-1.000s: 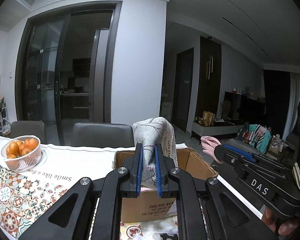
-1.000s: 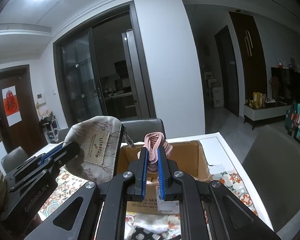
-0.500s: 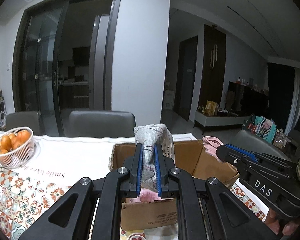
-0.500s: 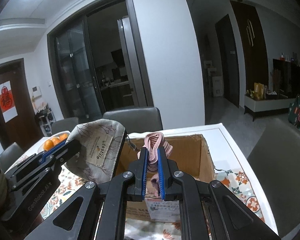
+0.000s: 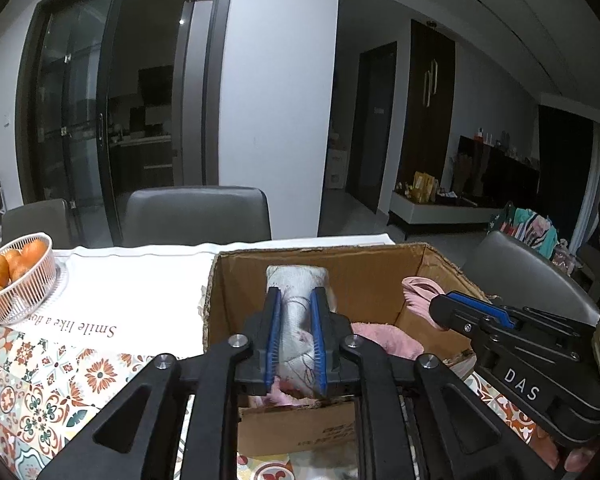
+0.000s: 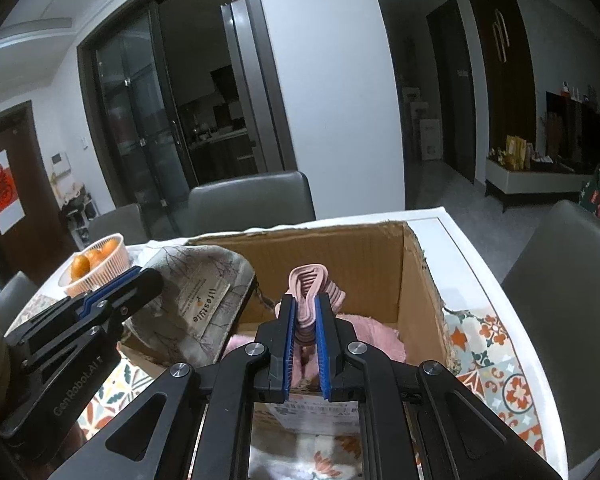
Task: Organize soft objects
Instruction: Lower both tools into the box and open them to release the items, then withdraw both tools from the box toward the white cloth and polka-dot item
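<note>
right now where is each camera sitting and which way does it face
Left wrist: on the left gripper, facing along its fingers into the cardboard box; they pinch the grey pouch.
Right wrist: on the right gripper, facing the same box; its fingers pinch pink fabric.
Shared: box, pouch, pink fabric, orange basket, and each other's gripper.

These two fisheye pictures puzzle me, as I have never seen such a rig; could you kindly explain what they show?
A person holds a two-finger tool in each hand, and each tool carries a camera looking along its fingers. In the left camera's picture, the left hand-held gripper clamps a grey fabric pouch over an open cardboard box. In the right camera's picture, the right hand-held gripper clamps a folded pink cloth above the same box, which already holds a pink towel. The box stands on a table with a patterned tablecloth, beside a basket of oranges.
</note>
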`<action>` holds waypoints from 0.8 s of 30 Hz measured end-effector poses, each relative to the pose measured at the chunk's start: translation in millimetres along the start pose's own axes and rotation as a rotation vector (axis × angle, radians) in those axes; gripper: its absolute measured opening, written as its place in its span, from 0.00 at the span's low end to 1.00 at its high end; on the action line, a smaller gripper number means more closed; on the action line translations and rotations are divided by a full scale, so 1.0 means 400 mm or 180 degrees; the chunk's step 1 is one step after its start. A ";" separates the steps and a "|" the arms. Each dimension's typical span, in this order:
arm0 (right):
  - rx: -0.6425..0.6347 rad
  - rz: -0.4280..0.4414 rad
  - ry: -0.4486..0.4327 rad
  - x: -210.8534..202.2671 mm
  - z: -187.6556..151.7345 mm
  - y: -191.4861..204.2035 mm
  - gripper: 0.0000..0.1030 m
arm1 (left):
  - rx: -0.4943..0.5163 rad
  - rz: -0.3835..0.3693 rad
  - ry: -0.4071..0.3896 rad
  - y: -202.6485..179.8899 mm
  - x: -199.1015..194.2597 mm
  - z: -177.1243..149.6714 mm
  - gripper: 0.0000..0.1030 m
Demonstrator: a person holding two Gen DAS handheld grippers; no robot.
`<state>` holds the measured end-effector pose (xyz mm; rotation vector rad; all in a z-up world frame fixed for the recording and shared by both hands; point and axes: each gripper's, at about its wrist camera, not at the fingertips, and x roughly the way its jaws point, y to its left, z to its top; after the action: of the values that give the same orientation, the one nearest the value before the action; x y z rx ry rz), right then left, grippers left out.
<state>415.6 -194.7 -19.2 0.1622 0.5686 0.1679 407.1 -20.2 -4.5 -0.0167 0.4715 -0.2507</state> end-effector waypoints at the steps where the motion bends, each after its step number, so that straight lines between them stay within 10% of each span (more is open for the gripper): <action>1: 0.0012 -0.0004 0.0021 0.004 0.000 -0.003 0.13 | 0.0004 -0.0015 0.0014 -0.001 0.002 0.001 0.20; 5: 0.0154 0.0022 0.0063 0.006 0.001 -0.023 0.43 | 0.0065 -0.0013 -0.0030 -0.009 -0.007 0.004 0.37; 24: 0.0060 -0.0145 -0.0266 -0.158 -0.014 0.006 0.44 | 0.0195 0.0121 -0.0215 -0.026 -0.172 -0.015 0.46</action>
<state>359.8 -204.7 9.7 0.1737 0.4905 0.1110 342.7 -13.4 21.9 0.0433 0.3965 -0.2265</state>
